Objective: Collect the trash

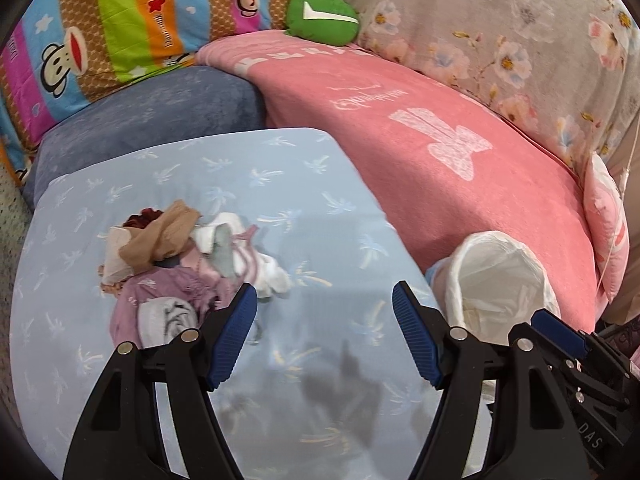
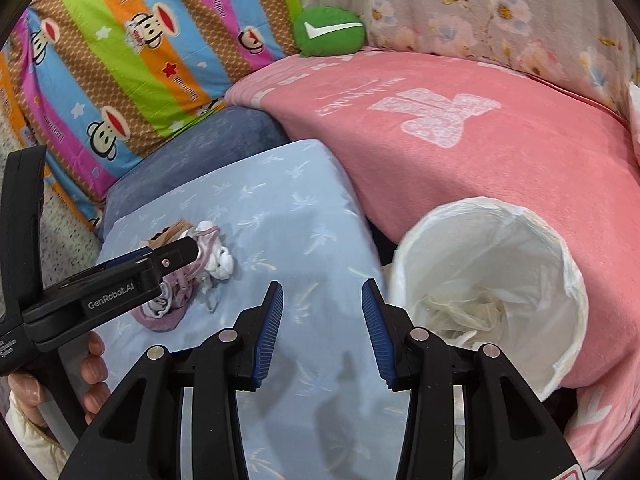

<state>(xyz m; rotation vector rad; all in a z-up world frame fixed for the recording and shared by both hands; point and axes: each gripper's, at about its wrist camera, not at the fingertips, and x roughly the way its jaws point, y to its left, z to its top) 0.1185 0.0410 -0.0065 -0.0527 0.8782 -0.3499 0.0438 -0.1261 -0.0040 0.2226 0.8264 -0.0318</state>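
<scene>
Since the heap of trash (image 1: 176,264) lies toward the left side of the pale blue cushion (image 1: 280,168), while the white-lined bin (image 2: 488,292) stands just off that cushion's right edge against the pink blanket (image 2: 480,128), the step in hand looks like the first reach for a piece; the left gripper (image 1: 325,320) is best placed for it; its jaws stand wide apart and empty, the left pad just beside the heap's near edge; a good pick would single out one loose item at the rim, perhaps the white wad (image 1: 268,276), rather than bite into the tangled middle, since soft scraps are likely to drag their neighbours along; the jaws should come low enough to pinch the piece without snagging the cover beneath. The right gripper (image 2: 322,328) also has its jaws open and holds nothing; it points over the cushion's near right part, beside the bin's mouth, where crumpled pale wrapping (image 2: 460,312) already lies inside. Seen from the right wrist, the left tool reaches in level from the left edge, a hand (image 2: 94,376) wrapped round its grip.
</scene>
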